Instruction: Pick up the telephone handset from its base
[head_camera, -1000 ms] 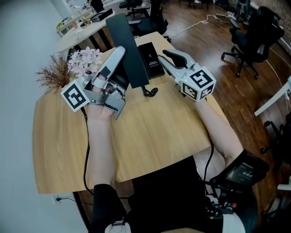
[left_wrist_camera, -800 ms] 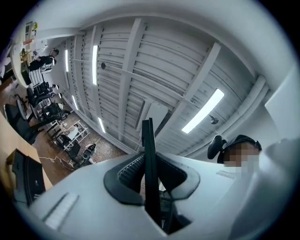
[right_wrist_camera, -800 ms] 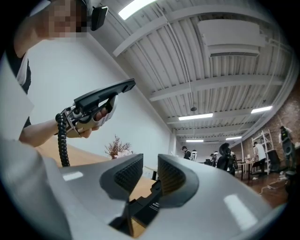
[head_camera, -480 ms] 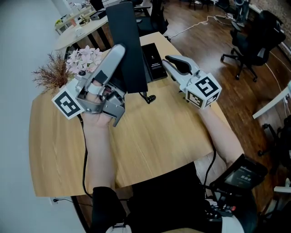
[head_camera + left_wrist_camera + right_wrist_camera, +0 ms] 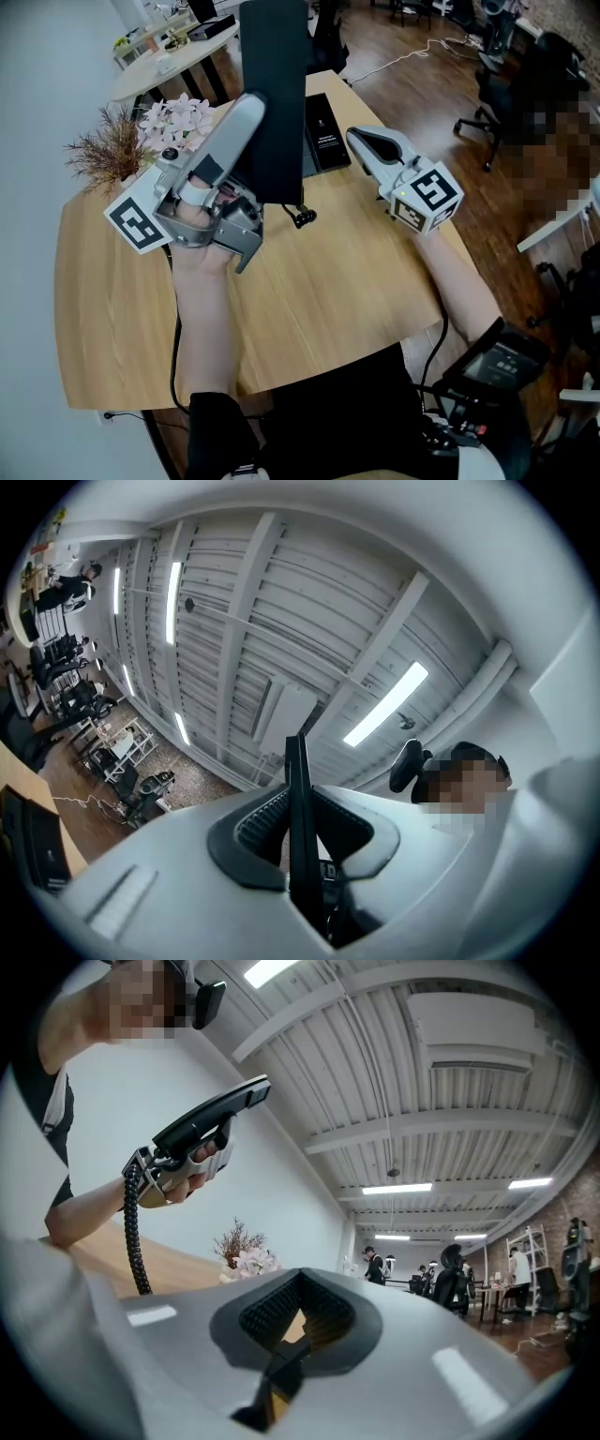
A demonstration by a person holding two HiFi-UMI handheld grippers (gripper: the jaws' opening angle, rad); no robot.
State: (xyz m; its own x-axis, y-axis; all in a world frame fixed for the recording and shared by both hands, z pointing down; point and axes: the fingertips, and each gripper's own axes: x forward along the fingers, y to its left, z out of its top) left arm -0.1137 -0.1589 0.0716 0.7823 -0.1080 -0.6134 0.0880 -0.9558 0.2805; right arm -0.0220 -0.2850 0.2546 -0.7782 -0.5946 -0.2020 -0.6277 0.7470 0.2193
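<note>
While the left gripper (image 5: 248, 111) points up toward the ceiling, I see its jaws clamped on the telephone handset (image 5: 274, 94) — a flat black slab that shows edge-on between the pads in the left gripper view. In the head view the handset stands tilted above the far side of the wooden table (image 5: 319, 281). From there it covers the left edge of the black base (image 5: 325, 139), which lies flat on the table. The right gripper (image 5: 364, 141) hovers just right of the base. Its jaws have just been closing and are pressed together with nothing between them. Pink flowers (image 5: 174, 119) and a dry brown sprig (image 5: 108, 150) sit at the table's far left corner.
</note>
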